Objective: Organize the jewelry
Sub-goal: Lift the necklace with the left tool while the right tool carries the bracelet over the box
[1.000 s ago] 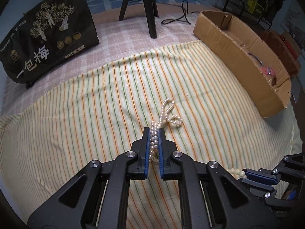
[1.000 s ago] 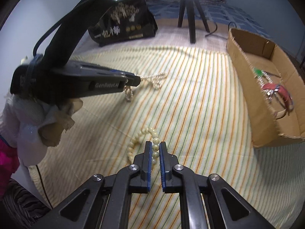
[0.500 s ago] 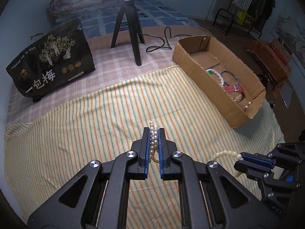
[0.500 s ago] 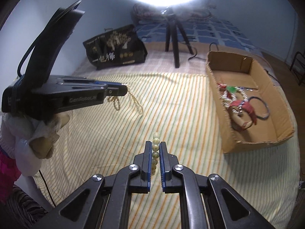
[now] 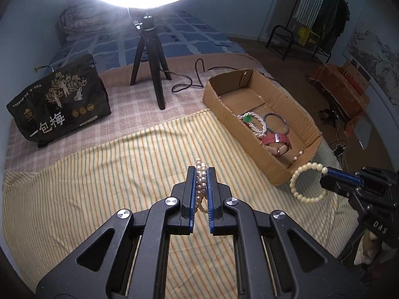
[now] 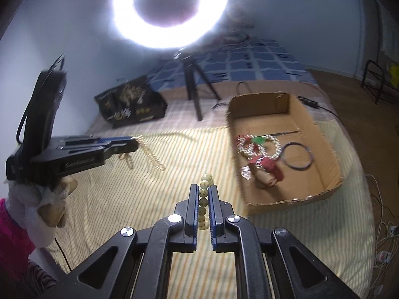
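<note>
Surface: we work above a striped cloth [image 5: 104, 174] on a bed.
Left gripper [image 5: 201, 186]: pinches our pearl necklace [image 5: 201, 174], lifted.
Right gripper [image 6: 204, 199]: pinches the bead bracelet [image 5: 308, 182].
Box [image 5: 249, 134]: ahead-right of both; the right gripper is nearer.

Lit ring light [image 6: 170, 10] on tripod [image 5: 149, 59], black printed bag [image 5: 59, 102], clothes rack [image 5: 321, 22]

Right gripper [image 6: 204, 196] clamped on cream bead bracelet [image 6: 206, 182]; left gripper [image 6: 132, 144] dangling blurred, probably pearl, strand [image 6: 152, 157] above striped cloth [image 6: 139, 189]
</note>
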Action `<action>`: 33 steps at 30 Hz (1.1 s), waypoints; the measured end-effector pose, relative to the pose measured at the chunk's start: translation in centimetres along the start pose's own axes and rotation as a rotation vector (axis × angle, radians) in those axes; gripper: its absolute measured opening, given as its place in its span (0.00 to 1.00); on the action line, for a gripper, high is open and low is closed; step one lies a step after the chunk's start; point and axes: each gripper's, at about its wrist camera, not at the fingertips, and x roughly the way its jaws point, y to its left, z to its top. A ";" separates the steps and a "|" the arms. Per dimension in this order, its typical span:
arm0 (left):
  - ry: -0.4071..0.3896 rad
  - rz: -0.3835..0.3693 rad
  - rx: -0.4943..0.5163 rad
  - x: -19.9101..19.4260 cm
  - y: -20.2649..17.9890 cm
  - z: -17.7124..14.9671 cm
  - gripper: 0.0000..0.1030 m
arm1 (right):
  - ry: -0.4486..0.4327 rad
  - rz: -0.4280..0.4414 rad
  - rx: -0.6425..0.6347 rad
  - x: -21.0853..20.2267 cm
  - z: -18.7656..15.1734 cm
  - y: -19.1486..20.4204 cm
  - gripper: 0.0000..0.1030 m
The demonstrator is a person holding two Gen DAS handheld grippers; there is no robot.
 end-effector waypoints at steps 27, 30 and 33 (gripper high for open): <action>-0.076 -0.036 0.078 2.9 -8.1 9.9 0.05 | -0.090 -0.119 0.149 -2.3 2.2 -9.9 0.05; -0.072 -0.025 0.095 4.2 -9.2 10.7 0.05 | -0.083 -0.130 0.151 -1.8 2.3 -10.4 0.05; -0.075 -0.019 0.104 5.3 -9.9 11.4 0.05 | -0.078 -0.144 0.148 -1.4 2.4 -10.9 0.05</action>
